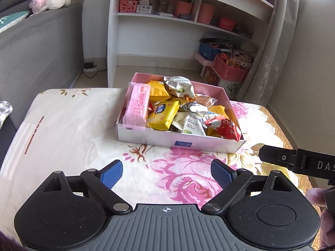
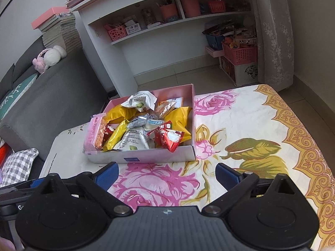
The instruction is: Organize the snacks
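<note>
A: Left tongs (image 1: 166, 172) are hanging wide apart, blue pads (image 1: 111, 172) gripping nothing, hovering over the floral cloth (image 1: 178, 167) on the worktop.

B: And the right tongs (image 2: 167, 175) are doing the same, spread wide and holding nothing, sitting just short of the pink box (image 2: 146, 156).

A: That box (image 1: 178, 141) is resting on the cloth, near the far edge, heaped with snacks. The pink wafer pack (image 1: 138, 104) is lying along the box's left wall, its long axis running from near to far, the near end hanging over the front rim.

B: From the right wrist view the wafer pack (image 2: 95, 135) is leaning on that left wall. The red packet (image 2: 169, 137) is poking up at the front right, and a yellow packet (image 2: 115, 136) is slanting beside it.

A: Yellow packet (image 1: 163, 115) is pointing diagonally, with the red packet (image 1: 225, 127) at the near right corner.
</note>
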{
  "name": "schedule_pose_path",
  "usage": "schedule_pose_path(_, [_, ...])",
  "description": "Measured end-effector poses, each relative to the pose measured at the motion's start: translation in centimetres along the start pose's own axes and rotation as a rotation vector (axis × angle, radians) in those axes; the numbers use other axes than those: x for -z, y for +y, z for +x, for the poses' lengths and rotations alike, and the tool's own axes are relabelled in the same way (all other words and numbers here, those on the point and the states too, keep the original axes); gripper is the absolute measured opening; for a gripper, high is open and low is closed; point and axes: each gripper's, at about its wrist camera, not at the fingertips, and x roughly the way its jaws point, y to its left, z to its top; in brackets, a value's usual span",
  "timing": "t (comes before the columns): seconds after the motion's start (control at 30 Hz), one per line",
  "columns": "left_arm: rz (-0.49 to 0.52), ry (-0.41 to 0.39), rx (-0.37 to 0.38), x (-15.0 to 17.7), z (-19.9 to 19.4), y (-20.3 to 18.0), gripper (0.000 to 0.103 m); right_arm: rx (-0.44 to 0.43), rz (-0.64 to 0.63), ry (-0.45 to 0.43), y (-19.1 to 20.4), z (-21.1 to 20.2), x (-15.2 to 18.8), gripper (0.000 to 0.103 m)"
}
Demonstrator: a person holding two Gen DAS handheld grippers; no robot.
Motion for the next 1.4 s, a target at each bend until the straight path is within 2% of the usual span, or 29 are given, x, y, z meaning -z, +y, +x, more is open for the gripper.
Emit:
schedule_pose_path(0.3, [-0.022, -0.009, -0.053, 1.2, -4.1, 0.7, 0.098, 0.033, -0.067, 0.0, 2.7, -2.9, 1.2, 0.096])
schedule_pose_path(0.53, [0.019, -0.021, -0.105, 2.2, -5.7, -0.1, 0.101, 0.102, -0.125, 0.005, 3.8, -3.9, 3.0, 0.096])
schedule_pose_path(0.7, [0.082, -0.04, -0.151, 2.6, -6.4, -0.6, 0.101, 0.096, -0.14, -0.035, 4.3, -4.8, 3.1, 0.096])
schedule_pose_path(0.9, [0.076, -0.047, -0.199, 3.0, -6.5, -0.1, 0.101, 0.091, -0.181, -0.02, 4.8, -4.3, 3.4, 0.096])
schedule_pose_path(1.17, [0.049, -0.005, -0.183, 3.6, -6.1, 0.0, 0.101, 0.097, -0.217, -0.01, 5.1, -4.1, 3.9, 0.096])
schedule_pose_path(1.4, [0.057, -0.015, -0.191, 3.8, -6.3, -0.1, 0.101, 0.098, -0.221, -0.011, 5.2, -4.2, 4.0, 0.096])
